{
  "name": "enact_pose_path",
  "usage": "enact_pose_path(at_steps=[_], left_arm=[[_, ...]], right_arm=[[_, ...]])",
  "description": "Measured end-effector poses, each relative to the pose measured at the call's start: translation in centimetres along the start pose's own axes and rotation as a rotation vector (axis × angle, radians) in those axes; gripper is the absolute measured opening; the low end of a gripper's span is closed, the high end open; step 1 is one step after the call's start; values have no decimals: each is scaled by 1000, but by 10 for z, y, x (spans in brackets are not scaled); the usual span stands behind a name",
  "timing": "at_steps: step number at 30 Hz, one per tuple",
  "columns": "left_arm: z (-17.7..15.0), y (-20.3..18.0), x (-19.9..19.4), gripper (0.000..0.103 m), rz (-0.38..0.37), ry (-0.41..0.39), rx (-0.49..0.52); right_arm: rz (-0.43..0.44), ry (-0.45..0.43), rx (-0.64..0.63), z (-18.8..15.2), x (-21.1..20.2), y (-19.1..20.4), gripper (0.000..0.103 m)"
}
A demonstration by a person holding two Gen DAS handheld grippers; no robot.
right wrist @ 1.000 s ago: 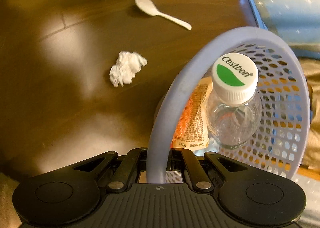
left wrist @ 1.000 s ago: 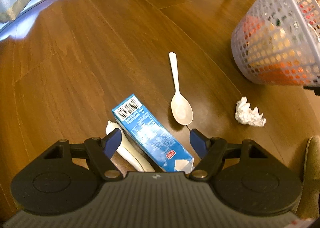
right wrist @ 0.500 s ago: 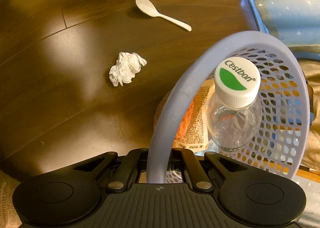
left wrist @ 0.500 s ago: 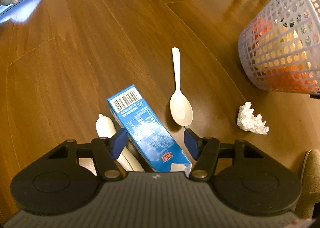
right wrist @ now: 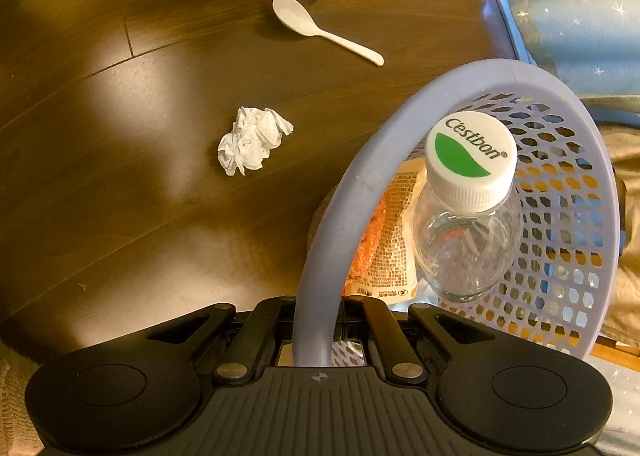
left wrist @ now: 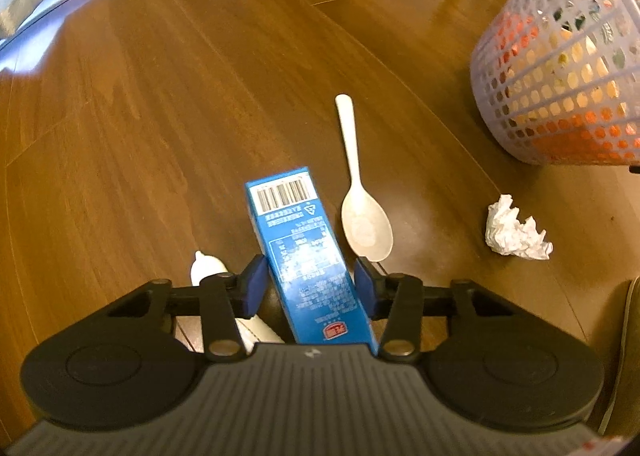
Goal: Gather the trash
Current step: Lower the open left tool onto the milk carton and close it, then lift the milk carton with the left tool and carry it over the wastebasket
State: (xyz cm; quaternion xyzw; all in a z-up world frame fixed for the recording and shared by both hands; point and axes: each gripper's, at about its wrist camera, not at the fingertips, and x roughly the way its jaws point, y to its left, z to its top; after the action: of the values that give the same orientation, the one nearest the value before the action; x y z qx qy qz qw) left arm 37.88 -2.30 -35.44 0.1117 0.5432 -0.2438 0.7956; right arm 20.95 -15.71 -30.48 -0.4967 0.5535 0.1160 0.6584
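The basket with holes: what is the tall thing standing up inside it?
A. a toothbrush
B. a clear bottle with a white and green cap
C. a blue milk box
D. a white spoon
B: in the right wrist view a clear bottle with a white and green cap stands in the basket, while the other things lie out on the floor.

Near end of blue carton [left wrist: 304,256] hidden under the left gripper [left wrist: 308,282] body; beside the carton, most of white toothbrush [left wrist: 208,268] covered by the left finger; basket [left wrist: 560,76] beyond the carton cut by frame edge, contents blurred behind mesh; carton print too small to read.
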Motion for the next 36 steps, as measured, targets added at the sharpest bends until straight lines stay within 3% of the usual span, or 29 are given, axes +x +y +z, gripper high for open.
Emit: enact_pose_path(at_steps=[11,36], left_arm=[[-6,-8,5,42,45,14,13],[-14,-18,-7,35,30,24,81]], right_arm=[[1,-1,4,-1,-2,0,0],[7,5,18,4,1,-2,0]])
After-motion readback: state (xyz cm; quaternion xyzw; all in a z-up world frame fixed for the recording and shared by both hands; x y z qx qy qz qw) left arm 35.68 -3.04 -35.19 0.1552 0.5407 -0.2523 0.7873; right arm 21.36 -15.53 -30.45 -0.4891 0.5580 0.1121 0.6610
